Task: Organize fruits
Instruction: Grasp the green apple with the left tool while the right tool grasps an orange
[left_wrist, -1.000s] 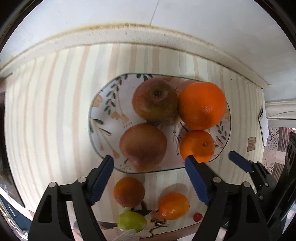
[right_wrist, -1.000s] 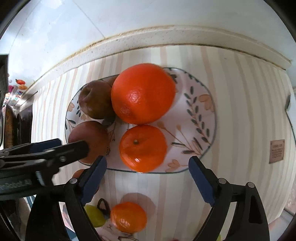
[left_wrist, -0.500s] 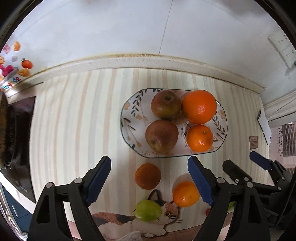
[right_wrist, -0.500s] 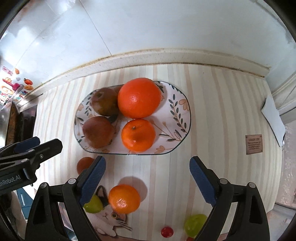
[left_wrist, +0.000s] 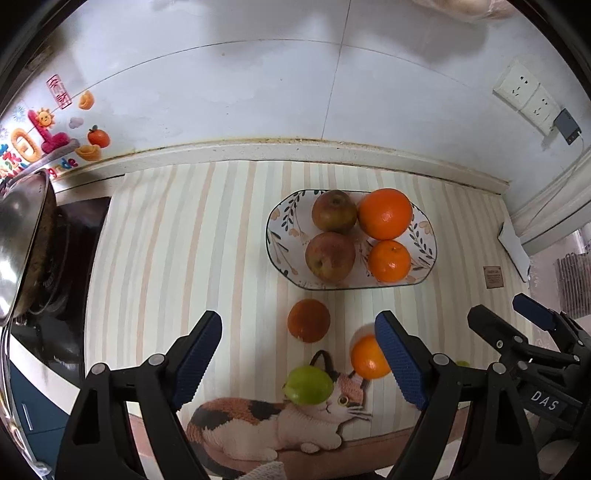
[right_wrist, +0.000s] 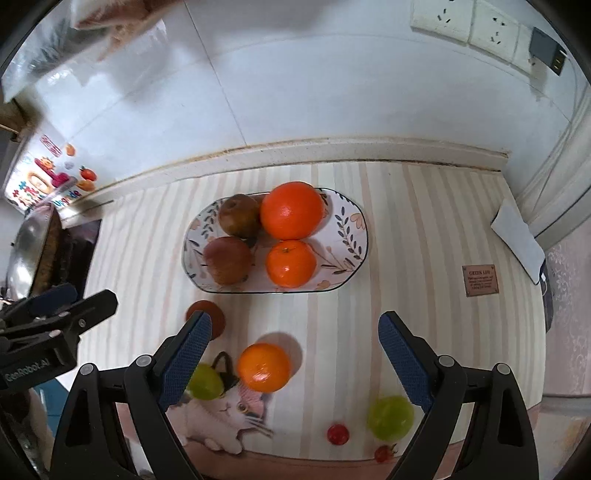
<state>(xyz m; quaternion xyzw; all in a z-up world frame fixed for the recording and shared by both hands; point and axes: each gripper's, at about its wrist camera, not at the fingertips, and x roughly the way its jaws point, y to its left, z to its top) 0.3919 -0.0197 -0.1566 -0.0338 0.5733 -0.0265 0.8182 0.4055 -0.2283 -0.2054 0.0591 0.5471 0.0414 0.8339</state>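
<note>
Both hand-held grippers: left (left_wrist: 297, 360), right (right_wrist: 294, 356), jaws wide, empty. Loose orange (right_wrist: 263, 367), green fruit (right_wrist: 390, 417) at 4 o'clock; wok (left_wrist: 20, 240) far at 9.

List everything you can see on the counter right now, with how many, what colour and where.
plate: one, white with leaf pattern, far middle of mat
apples: two, reddish-brown, left half of plate
oranges on plate: two, orange, right half of plate
loose oranges: two, orange, on mat nearer than plate
green fruits: two, green, near edge of mat
cherry tomatoes: two, red, near edge
mat: one, striped with cat print
pot: one, steel, on stove at left
left gripper: jaws open, empty
right gripper: jaws open, empty
</note>
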